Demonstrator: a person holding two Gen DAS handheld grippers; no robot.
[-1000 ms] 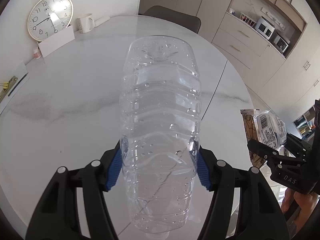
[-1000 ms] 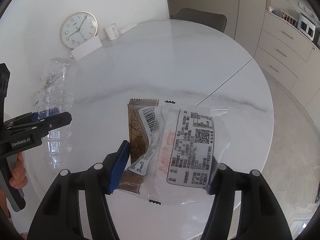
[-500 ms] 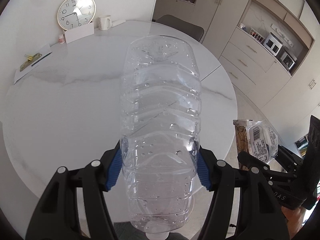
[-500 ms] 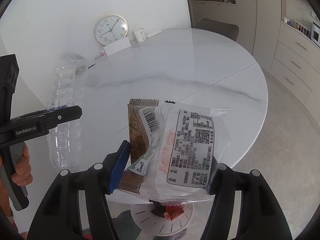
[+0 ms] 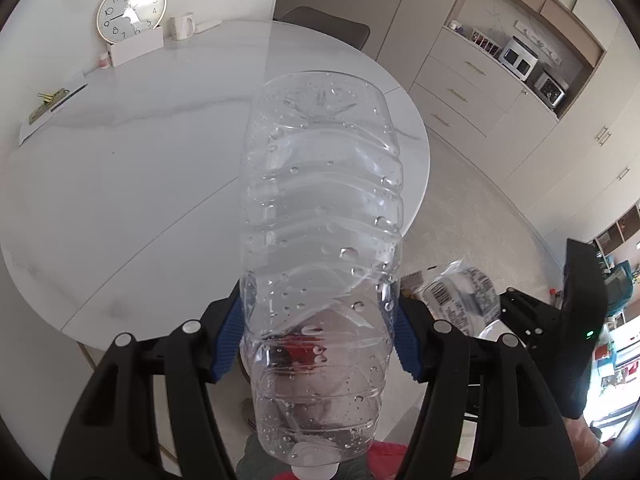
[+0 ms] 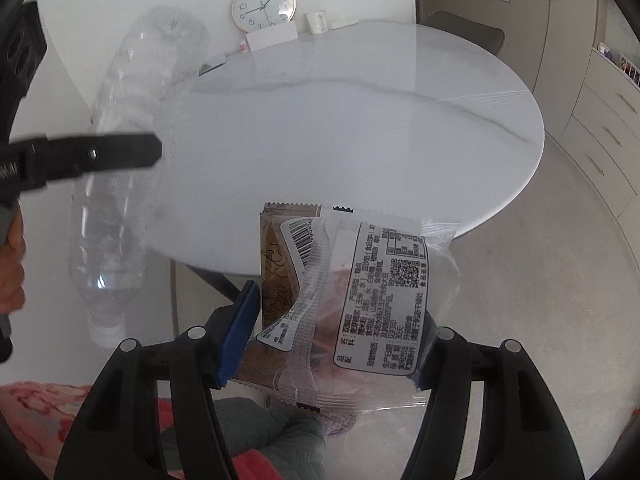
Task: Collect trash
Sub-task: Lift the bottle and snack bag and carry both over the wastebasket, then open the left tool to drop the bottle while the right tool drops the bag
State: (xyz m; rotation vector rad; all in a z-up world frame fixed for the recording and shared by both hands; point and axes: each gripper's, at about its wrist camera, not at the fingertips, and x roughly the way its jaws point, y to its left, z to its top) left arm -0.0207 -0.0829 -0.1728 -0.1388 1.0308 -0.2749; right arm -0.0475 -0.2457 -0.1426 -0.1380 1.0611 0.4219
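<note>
My left gripper [image 5: 320,340] is shut on a clear empty plastic bottle [image 5: 320,216], base pointing away, cap toward the camera. The bottle also shows at the left of the right wrist view [image 6: 128,152]. My right gripper [image 6: 336,328] is shut on food wrappers [image 6: 360,292]: a clear printed packet over a brown one. The wrappers show blurred at the right of the left wrist view [image 5: 456,292]. Both grippers are held in the air off the near edge of the round white marble table [image 5: 120,168].
On the table's far side stand a clock [image 5: 132,8], a white card [image 5: 136,46], a mug [image 5: 182,26] and papers with a clip [image 5: 52,104]. A grey chair [image 5: 324,24] is behind it. Cabinets and drawers [image 5: 460,92] line the right. Pale floor [image 5: 472,216] lies below.
Both grippers have pulled back and away from the table with their loads. The table has receded and more floor shows below. The grips are unchanged.
</note>
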